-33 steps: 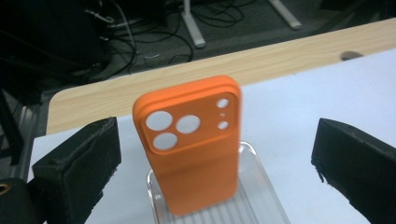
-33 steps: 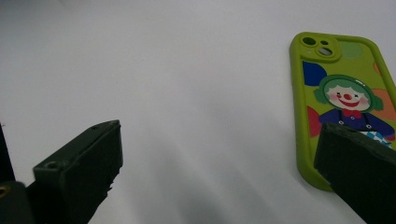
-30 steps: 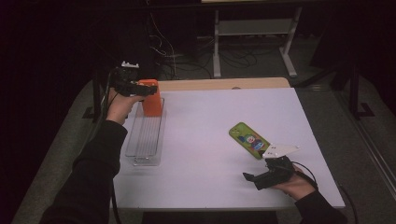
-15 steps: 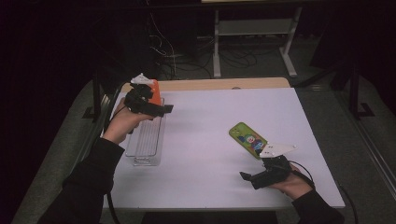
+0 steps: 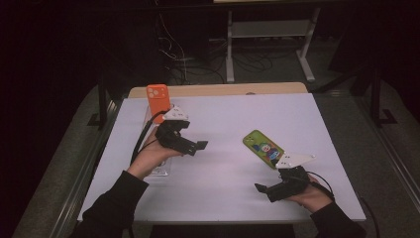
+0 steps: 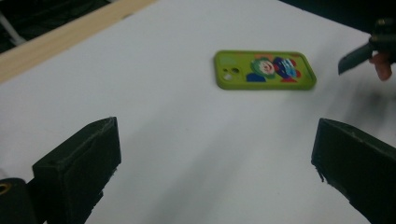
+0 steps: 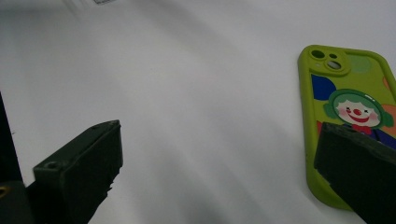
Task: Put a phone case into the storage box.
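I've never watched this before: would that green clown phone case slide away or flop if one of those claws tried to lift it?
The green clown phone case lies flat on the smooth white table, so a push would likely slide it, not roll or tip it. Its thick rounded rim suggests soft rubbery material, probably light and grippy. If empty, it may flex when pinched.

Dim room (bright tabletop), slight blur

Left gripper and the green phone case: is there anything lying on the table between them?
No. In the left gripper view, between the open left gripper and the green phone case lies only bare white table. The high view shows the same bare stretch.
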The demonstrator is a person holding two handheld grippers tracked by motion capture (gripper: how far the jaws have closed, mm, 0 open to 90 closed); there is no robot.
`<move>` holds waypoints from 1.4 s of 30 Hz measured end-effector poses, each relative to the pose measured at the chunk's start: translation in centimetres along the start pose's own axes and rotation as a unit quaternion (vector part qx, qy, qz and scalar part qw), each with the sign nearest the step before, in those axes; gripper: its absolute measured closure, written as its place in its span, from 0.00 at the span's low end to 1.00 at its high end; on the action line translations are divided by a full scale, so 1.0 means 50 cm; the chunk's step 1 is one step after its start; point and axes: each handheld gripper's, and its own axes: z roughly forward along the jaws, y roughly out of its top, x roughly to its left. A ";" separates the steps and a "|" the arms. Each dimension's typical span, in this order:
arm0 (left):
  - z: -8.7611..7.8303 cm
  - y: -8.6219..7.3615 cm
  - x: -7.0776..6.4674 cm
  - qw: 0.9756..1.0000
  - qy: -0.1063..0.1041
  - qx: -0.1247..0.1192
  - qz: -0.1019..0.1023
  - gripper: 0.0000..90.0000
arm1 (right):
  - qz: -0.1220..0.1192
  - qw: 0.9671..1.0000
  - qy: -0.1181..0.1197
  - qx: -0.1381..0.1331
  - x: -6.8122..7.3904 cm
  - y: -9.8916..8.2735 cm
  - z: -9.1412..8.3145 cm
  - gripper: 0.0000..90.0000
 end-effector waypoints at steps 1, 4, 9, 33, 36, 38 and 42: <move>0.007 -0.006 -0.009 1.000 -0.003 0.002 0.010 0.01 | -0.001 1.000 0.000 -0.001 0.000 0.000 0.000 0.00; 0.019 -0.020 -0.027 1.000 -0.011 0.008 0.022 0.01 | 0.000 1.000 0.000 0.003 0.001 -0.001 0.001 0.00; 0.039 -0.052 -0.051 0.999 -0.020 0.014 0.029 0.01 | -0.003 1.000 -0.001 0.002 -0.001 -0.001 -0.001 0.00; 0.085 -0.135 -0.080 0.997 -0.036 0.051 0.054 0.01 | 0.021 0.999 -0.028 -0.010 -0.019 0.040 0.003 0.00; 0.087 -0.136 -0.080 0.996 -0.040 0.056 0.056 0.01 | 0.028 0.999 -0.032 -0.013 -0.030 0.052 -0.001 0.00; 0.088 -0.136 -0.082 0.996 -0.040 0.057 0.055 0.01 | 0.028 0.999 -0.037 -0.007 -0.036 0.059 -0.003 0.00; 0.091 -0.136 -0.088 0.997 -0.042 0.051 0.044 0.01 | 0.035 0.998 -0.041 0.014 -0.050 0.078 -0.005 0.00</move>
